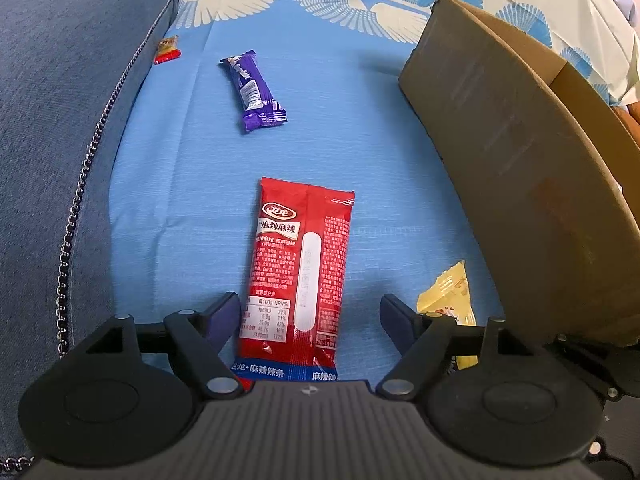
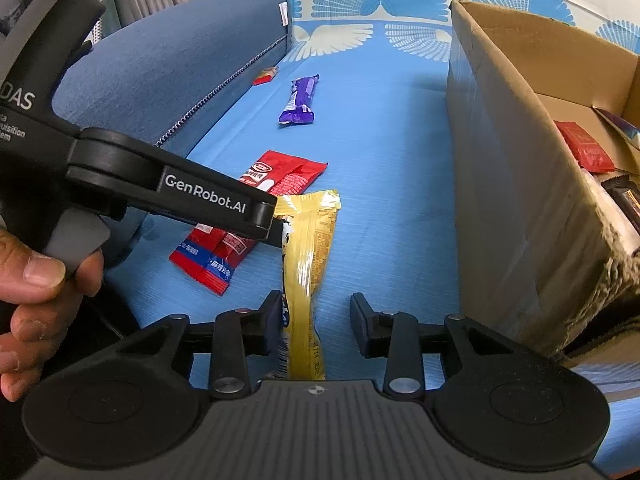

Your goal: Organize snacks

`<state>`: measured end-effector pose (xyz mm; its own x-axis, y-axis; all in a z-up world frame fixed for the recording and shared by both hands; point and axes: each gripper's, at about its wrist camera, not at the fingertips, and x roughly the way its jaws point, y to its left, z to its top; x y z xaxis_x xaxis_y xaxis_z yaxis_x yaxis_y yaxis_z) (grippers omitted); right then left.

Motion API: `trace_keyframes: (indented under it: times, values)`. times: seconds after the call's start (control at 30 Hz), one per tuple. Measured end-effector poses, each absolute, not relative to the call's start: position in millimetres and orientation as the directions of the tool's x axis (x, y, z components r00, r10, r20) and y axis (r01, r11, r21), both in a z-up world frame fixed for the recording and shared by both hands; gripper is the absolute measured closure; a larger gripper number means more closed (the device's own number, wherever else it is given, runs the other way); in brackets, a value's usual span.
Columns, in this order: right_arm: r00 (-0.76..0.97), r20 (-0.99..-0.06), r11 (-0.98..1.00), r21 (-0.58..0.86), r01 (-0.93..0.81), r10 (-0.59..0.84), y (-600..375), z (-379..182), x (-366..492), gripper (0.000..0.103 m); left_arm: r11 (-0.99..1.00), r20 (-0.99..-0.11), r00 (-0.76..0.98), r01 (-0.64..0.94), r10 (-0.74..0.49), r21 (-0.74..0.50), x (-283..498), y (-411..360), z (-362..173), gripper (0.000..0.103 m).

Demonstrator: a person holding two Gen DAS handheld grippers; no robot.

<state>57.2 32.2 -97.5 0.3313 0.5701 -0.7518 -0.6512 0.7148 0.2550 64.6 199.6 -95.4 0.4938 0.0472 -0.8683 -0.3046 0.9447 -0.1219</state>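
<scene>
A red snack packet (image 1: 296,272) lies lengthwise on the blue sheet, between the fingers of my left gripper (image 1: 310,312). That gripper is open, its left finger (image 1: 224,312) close beside the packet and its right finger well clear. In the right wrist view a yellow packet (image 2: 308,248) lies on the sheet between the fingers of my right gripper (image 2: 316,314). This gripper is partly open, with a gap between the packet and the right finger (image 2: 360,316). A purple bar (image 1: 254,90) and a small red candy (image 1: 167,51) lie farther off.
An open cardboard box (image 2: 520,200) stands on the right with several packets inside, one of them red (image 2: 586,148). A dark blue cushion (image 1: 52,160) with a zipper runs along the left. A hand (image 2: 36,280) holds the left tool's handle.
</scene>
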Motion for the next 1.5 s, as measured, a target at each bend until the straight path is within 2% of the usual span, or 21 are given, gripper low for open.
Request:
trace_keyframes:
  times: [0.07,0.2,0.3,0.4,0.43,0.47,0.57,0.87,1.5]
  values:
    - [0.329,-0.754,0.712,0.252,-0.656,0.569,32.5,-98.4,57.0,0.066,0.947,-0.869,0.492,-0.301,0.053,-0.113,65.8,198.2,-95.7,0.022]
    - [0.328,-0.758,0.705,0.236,-0.669,0.564,34.0,-100.0,55.1,0.085,0.951,-0.868,0.491,-0.295,0.071,-0.089,67.8,195.3,-97.2,0.021]
    - [0.345,-0.751,0.704,0.218,-0.676,0.564,34.5,-98.1,53.8,0.088,0.955,-0.866,0.489,-0.292,0.101,-0.053,68.8,191.2,-98.4,0.023]
    - [0.360,-0.740,0.704,0.212,-0.678,0.569,33.4,-95.1,53.7,0.089,0.956,-0.861,0.487,-0.292,0.143,-0.007,69.1,186.0,-98.8,0.035]
    - [0.364,-0.738,0.705,0.210,-0.677,0.569,32.9,-94.1,53.5,0.089,0.957,-0.858,0.490,-0.291,0.154,0.005,68.9,184.4,-98.3,0.045]
    - [0.368,-0.736,0.707,0.209,-0.675,0.568,32.3,-93.4,53.6,0.089,0.958,-0.853,0.498,-0.288,0.156,0.007,68.2,183.4,-97.3,0.051]
    - [0.371,-0.735,0.711,0.210,-0.672,0.568,31.3,-92.5,53.4,0.089,0.961,-0.846,0.513,-0.275,0.147,0.001,66.7,181.9,-96.0,0.057]
    - [0.373,-0.734,0.712,0.209,-0.671,0.567,29.9,-91.0,52.0,0.089,0.954,-0.814,0.568,-0.294,0.126,-0.057,58.2,186.9,-86.2,0.061]
    - [0.380,-0.727,0.709,0.204,-0.675,0.572,28.6,-87.4,48.4,0.089,0.954,-0.759,0.640,-0.286,0.119,-0.093,46.7,184.9,-73.2,0.062]
